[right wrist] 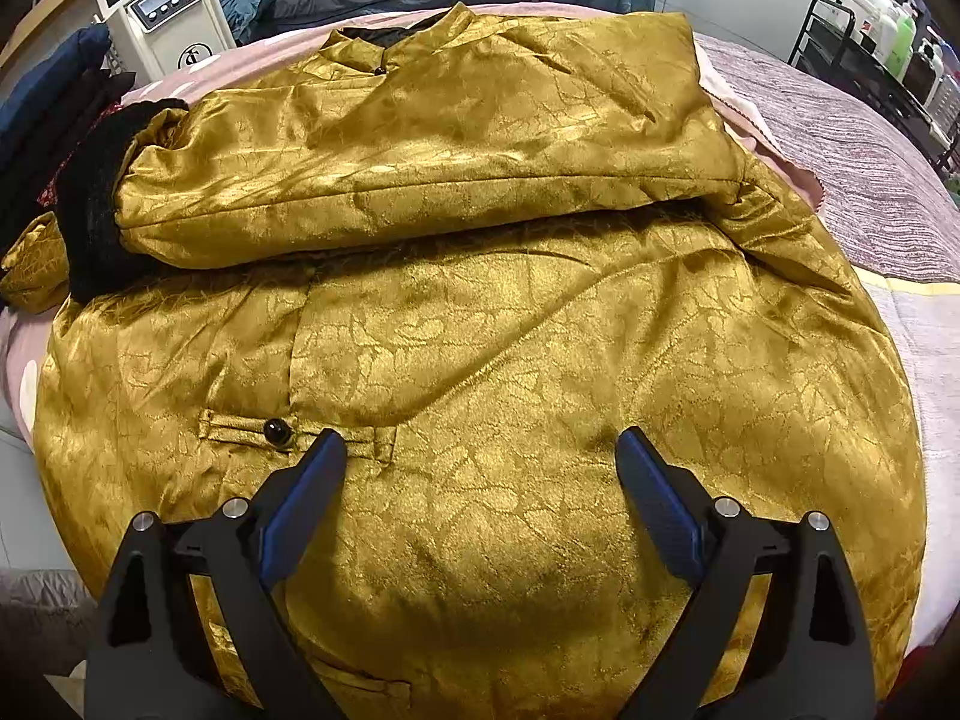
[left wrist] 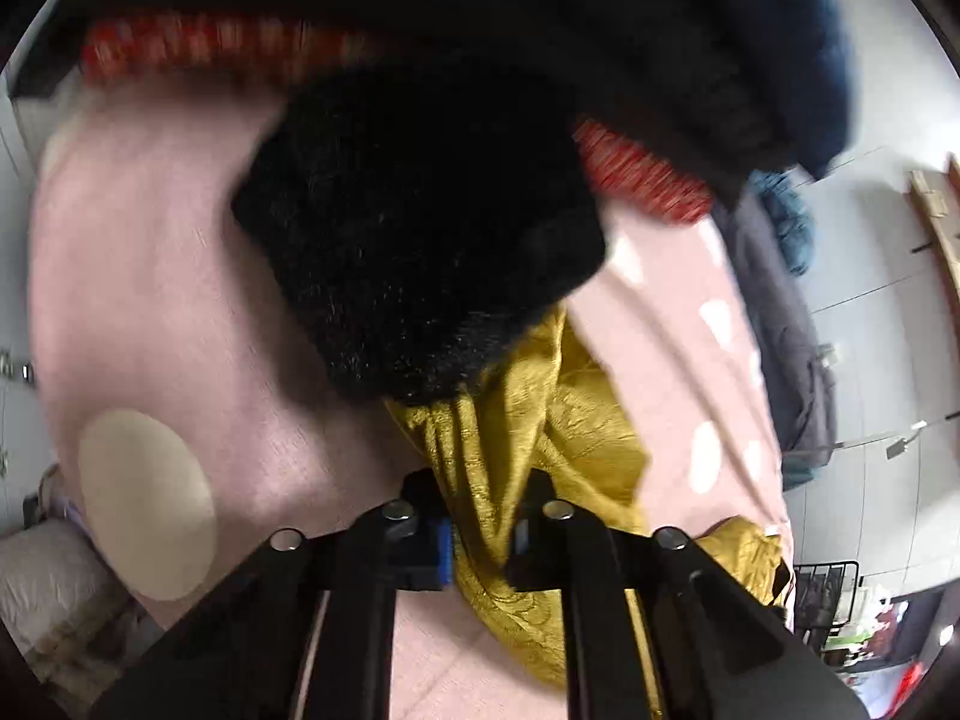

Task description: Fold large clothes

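Here the pink bed [right wrist: 174, 84] carries my gold brocade jacket [right wrist: 480, 330], spread flat, one sleeve [right wrist: 420, 180] folded across its chest and ending in a black fuzzy cuff [right wrist: 96, 204]. A dark round button [right wrist: 277, 432] sits on a tab low on the front. My right gripper [right wrist: 480, 462] hovers wide open above the jacket, holding nothing. My left gripper [left wrist: 480, 534] is clamped on gold sleeve fabric just below the cuff.
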Motion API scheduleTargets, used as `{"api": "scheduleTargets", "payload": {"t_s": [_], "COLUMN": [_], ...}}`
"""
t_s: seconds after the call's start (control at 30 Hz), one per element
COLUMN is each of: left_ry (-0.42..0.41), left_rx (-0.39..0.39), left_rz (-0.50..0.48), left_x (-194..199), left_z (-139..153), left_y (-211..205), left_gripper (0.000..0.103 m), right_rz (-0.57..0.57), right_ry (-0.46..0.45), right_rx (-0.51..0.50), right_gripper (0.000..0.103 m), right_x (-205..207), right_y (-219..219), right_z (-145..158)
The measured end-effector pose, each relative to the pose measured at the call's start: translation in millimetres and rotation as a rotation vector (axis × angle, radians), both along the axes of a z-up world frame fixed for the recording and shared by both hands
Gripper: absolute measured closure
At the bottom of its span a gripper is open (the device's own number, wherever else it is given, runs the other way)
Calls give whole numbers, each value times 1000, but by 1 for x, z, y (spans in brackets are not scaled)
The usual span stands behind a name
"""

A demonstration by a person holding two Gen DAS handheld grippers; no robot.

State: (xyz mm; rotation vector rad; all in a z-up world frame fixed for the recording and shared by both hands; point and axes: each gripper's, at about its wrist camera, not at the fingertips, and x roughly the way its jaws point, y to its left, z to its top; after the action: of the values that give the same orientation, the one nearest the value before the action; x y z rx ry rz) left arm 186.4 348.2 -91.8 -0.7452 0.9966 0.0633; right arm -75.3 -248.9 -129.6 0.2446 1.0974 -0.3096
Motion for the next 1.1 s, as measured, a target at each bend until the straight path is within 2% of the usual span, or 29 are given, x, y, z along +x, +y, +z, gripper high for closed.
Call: {"api": "scheduleTargets", "payload": {"t_s": [0.13, 0.17, 0.2, 0.27, 0.4, 0.5, 0.6, 0.73, 0.83, 0.97, 1.03, 1.1], "left_ry": [-222, -264, -273, -230, -74, -30, -28, -111, -245, -411, -464, -467], "left_rx": [38, 28, 14, -11, 30, 41, 91, 154, 199, 270, 354, 430], "left_rz": [0, 22, 40, 88, 116, 118, 99, 45, -52, -301, -514, -730], "left_x": [-42, -56, -62, -77, -95, -104, -93, -60, -45, -46, -61, -82], "left_z": [51, 58, 58, 45, -8, -26, -13, 36, 90, 145, 152, 134], "left_y": [5, 10, 12, 17, 17, 19, 10, -12, -58, -165, -245, -320], "left_gripper": [94, 94, 94, 94, 95, 95, 95, 95, 95, 95, 95, 95], "right_rz": [-8, -9, -9, -9, -4, -2, -8, -9, -14, -27, -38, -55], "right_ry": [-1, -1, 1, 2, 1, -2, -11, -23, -35, -48, -53, -59], "right_rx": [2, 2, 1, -5, -9, 8, 20, 23, 38, 57, 62, 71], "right_gripper": [12, 12, 12, 12, 12, 12, 12, 12, 12, 12, 12, 12], "right_x": [-1, -1, 0, 0, -1, -3, -3, -5, -7, -10, -13, -17], "right_y": [-1, -1, -1, 0, -4, -7, -8, -6, -8, -11, -15, -20], "right_z": [0, -1, -1, -2, -4, -3, -2, -1, 0, 2, 3, 5]}}
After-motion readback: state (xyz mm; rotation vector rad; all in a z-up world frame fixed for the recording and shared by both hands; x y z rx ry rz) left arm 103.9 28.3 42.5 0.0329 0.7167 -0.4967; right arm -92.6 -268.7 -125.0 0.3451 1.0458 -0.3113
